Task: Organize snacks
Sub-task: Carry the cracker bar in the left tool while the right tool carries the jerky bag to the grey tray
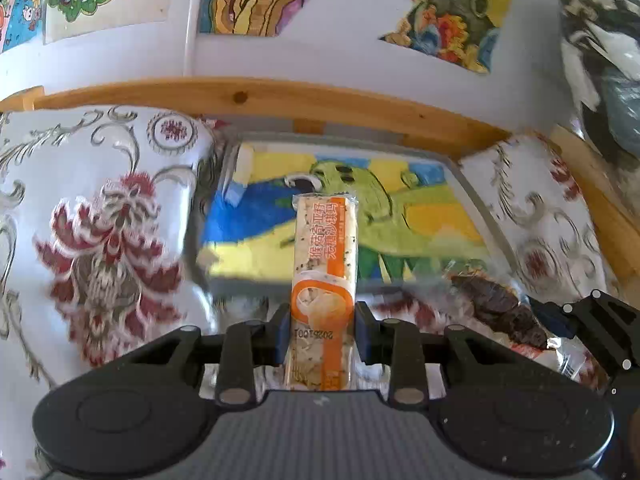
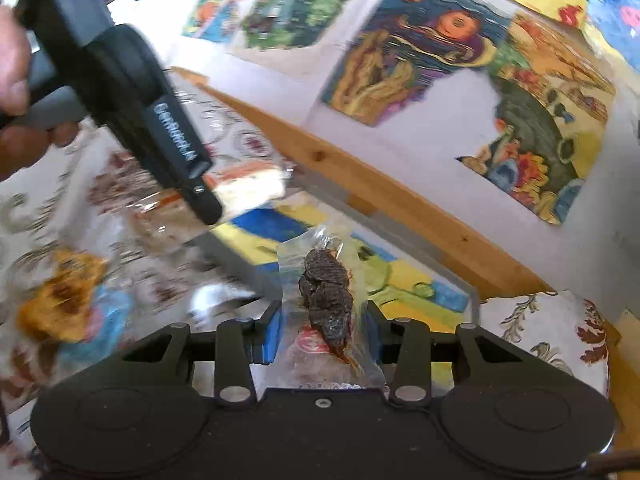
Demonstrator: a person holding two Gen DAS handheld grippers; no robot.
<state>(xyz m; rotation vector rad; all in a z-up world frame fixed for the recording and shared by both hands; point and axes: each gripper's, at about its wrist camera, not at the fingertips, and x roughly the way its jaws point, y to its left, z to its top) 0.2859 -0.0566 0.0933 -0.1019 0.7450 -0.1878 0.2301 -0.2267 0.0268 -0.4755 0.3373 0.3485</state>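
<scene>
1. The left hand-held gripper [image 1: 322, 330] is closed on an orange-and-white snack bar [image 1: 323, 256]; its blue pads press the wrapper's two long sides and the bar points forward, away from the camera.
2. The bar's wrapper carries orange Chinese lettering and a printed code that appears upside down, reading roughly "20261001"; the characters are too blurred to read with certainty.
3. The bar is held above a grey-rimmed tray [image 1: 466, 184] whose floor shows a colourful drawing of a green figure on blue and yellow.
4. The right hand-held gripper [image 2: 322, 330] is closed on a clear packet of dark dried pieces [image 2: 326, 296], with a red round mark on the plastic near the pads, unreadable.
5. That packet also hangs over the tray, nearer its right side.
6. In the right wrist view the left tool's black body bears white lettering, too smeared to make out, and a hand [image 2: 14, 80] grips it.
7. A floral cloth [image 1: 100, 220] covers the desk around the tray, and a blurred orange snack packet [image 2: 60, 300] lies on it to the left.
</scene>
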